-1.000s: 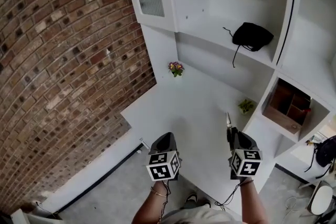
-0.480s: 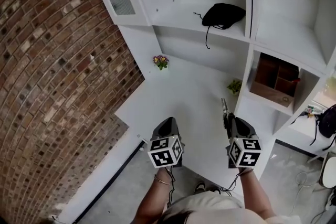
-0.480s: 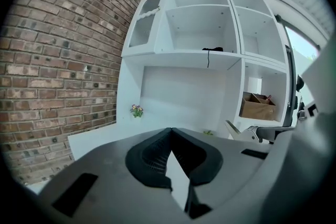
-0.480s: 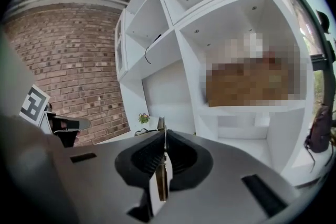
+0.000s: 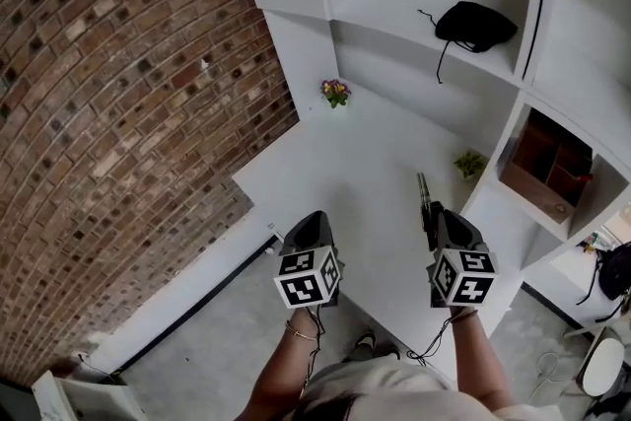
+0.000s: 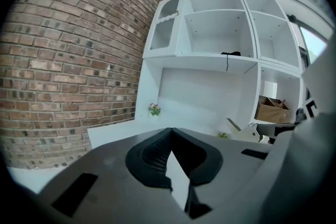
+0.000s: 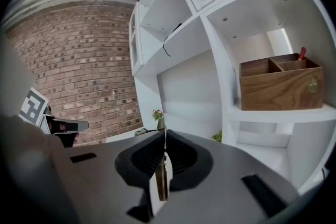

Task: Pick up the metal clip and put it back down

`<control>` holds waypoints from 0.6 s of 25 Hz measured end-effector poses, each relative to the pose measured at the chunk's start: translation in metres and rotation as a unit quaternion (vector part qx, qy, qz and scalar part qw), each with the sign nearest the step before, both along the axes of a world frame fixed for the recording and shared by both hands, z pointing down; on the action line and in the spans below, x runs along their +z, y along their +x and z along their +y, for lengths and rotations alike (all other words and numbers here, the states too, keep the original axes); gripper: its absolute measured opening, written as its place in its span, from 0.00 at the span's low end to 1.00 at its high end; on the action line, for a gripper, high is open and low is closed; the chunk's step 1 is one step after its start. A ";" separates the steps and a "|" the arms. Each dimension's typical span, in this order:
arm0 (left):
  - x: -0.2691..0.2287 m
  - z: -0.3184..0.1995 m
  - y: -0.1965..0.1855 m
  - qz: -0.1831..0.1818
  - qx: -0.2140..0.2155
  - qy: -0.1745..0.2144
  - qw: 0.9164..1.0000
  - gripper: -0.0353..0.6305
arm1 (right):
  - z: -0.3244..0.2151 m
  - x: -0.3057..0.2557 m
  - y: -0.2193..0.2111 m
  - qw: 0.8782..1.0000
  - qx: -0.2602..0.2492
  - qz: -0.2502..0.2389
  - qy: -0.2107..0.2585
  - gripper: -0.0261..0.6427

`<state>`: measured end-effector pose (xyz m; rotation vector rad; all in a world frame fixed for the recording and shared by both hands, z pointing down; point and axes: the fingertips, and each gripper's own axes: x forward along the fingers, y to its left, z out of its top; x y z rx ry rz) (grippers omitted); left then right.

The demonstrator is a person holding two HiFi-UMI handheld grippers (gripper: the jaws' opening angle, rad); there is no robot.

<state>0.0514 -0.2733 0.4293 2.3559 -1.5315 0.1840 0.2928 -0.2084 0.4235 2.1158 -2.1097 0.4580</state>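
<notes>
We held the metal clip (image 5: 423,190) clamped in our right gripper (image 5: 431,218), lower right; our left gripper (image 5: 310,222) was closed, empty. A green plant (image 5: 470,163) stood just beyond the clip.

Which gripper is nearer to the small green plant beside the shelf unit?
Right. The right gripper, shut on the metal clip, sits just short of the green plant; the left gripper, shut and empty, is much farther to its left.

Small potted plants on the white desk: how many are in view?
2. The flowering plant stands at the desk's far left corner; the green plant sits at its right edge, by the shelving.
</notes>
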 end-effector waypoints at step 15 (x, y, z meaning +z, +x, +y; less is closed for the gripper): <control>0.019 0.021 -0.099 0.009 -0.113 -0.014 0.993 0.06 | -0.044 0.010 -0.043 0.997 -0.071 0.038 -0.019 0.05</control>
